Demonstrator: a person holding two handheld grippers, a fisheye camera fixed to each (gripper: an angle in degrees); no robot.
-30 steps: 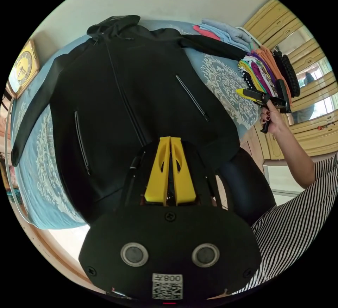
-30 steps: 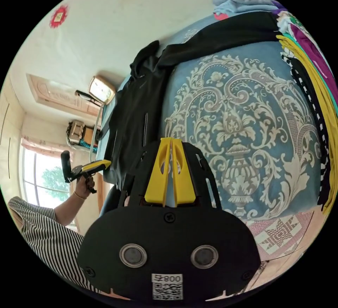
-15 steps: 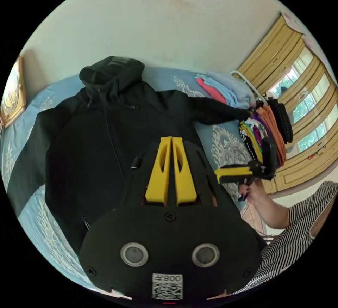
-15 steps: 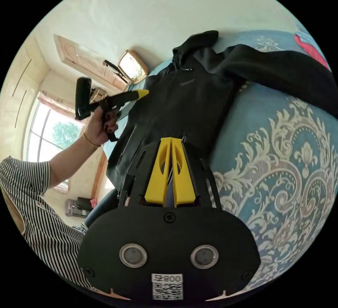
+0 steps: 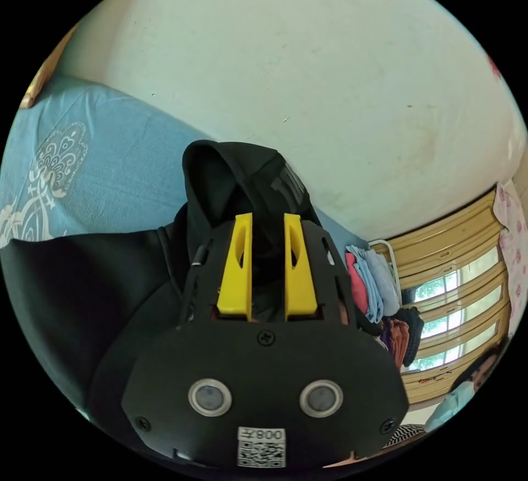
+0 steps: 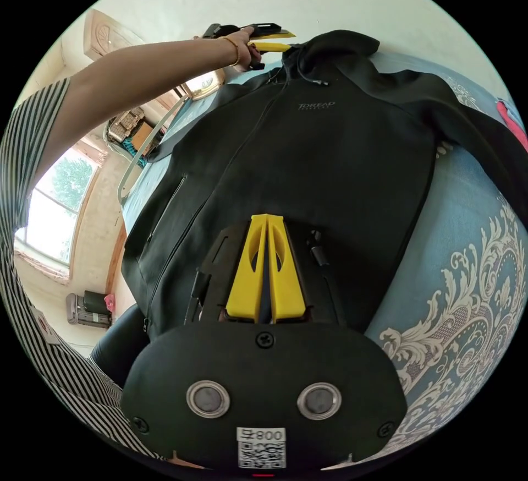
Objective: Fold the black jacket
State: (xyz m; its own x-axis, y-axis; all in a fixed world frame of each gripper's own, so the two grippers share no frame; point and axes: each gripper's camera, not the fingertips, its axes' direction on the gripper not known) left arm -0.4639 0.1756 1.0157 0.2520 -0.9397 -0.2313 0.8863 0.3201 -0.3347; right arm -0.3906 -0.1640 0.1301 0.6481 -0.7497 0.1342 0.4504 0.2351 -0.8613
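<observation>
The left gripper (image 5: 263, 222), jaws apart, was at the jacket's (image 6: 330, 162) hood (image 5: 242, 184); the right gripper (image 6: 267, 222), jaws together, hovered over the hem.

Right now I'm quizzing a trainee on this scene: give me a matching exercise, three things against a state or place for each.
Things:
1. left gripper
2. right gripper
3. black jacket

States or places:
A. spread flat, zipped, on the blue bedspread
B. open, at the hood
C. shut, empty, over the hem

Pairs: 1-B, 2-C, 3-A
</observation>
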